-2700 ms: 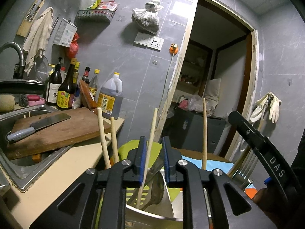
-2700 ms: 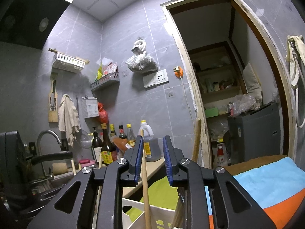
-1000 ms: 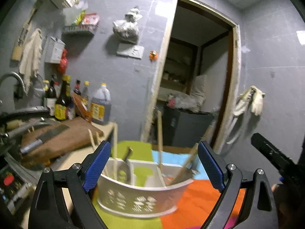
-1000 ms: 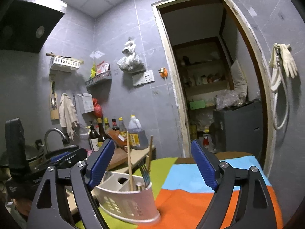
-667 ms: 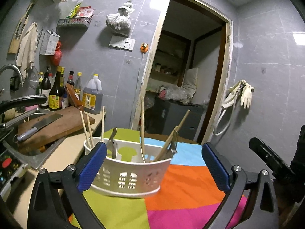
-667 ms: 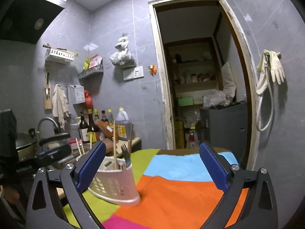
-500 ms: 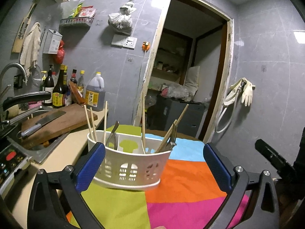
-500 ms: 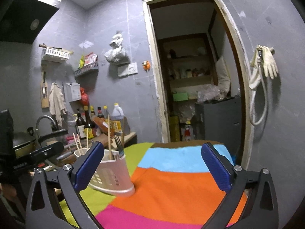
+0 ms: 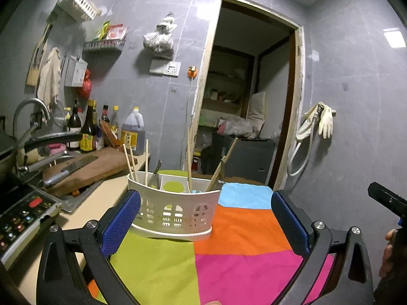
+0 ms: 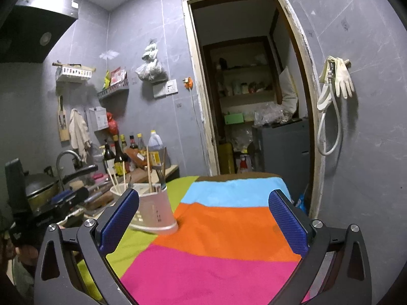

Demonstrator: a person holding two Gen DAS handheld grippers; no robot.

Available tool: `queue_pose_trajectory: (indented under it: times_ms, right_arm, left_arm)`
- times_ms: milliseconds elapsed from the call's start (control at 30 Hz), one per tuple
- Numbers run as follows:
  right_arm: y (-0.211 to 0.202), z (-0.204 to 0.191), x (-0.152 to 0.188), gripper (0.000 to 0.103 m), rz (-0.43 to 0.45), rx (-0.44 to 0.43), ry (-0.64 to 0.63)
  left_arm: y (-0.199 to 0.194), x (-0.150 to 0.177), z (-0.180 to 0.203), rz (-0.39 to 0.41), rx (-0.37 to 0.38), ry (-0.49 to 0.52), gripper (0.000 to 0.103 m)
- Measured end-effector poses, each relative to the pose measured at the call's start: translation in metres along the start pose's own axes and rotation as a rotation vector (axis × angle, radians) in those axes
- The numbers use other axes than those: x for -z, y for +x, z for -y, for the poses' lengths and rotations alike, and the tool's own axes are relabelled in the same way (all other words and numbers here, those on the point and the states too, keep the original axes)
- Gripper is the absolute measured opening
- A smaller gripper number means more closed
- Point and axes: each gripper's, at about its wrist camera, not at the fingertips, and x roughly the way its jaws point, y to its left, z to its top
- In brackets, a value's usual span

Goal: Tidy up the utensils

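While both grippers, left gripper (image 9: 206, 221) and right gripper (image 10: 203, 219), gape wide and empty, the light, rigid plastic caddy (image 9: 175, 211) of chopsticks (image 9: 188, 157) looks tippy; grasp its rim.

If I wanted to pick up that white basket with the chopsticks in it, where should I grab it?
Probably grab the white basket by its rim at the two short ends, coming from above with open tongs. It stands upright on the colourful cloth, its front wall is long and curved, and chopsticks stick up inside, so squeezing the ends avoids them.
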Motion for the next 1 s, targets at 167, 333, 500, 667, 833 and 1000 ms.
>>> queue_pose_trajectory:
  times_ms: [167,333,500,667,833,1000]
  right_arm:
    - [-0.016,0.000,0.020,0.103,-0.007,0.049,0.013]
    - [-0.022,-0.003,0.046,0.103,-0.005,0.137,-0.007]
    - [-0.019,-0.012,0.065,0.103,0.006,0.183,-0.072]
    - [-0.013,-0.016,0.074,0.103,0.052,0.231,-0.107]
    - [-0.003,-0.018,0.078,0.103,0.051,0.267,-0.133]
    - [0.004,-0.014,0.084,0.103,0.036,0.284,-0.128]
  left_arm:
    - [-0.017,0.016,0.008,0.004,-0.029,-0.001,0.101]
    - [-0.028,0.039,0.009,-0.003,-0.079,-0.008,0.101]
    - [-0.032,0.052,0.010,0.028,-0.146,-0.001,0.101]
    - [-0.029,0.061,0.011,0.048,-0.226,0.020,0.101]
    - [-0.025,0.073,0.009,0.050,-0.242,0.033,0.101]
    - [-0.018,0.081,0.005,0.018,-0.222,0.023,0.101]
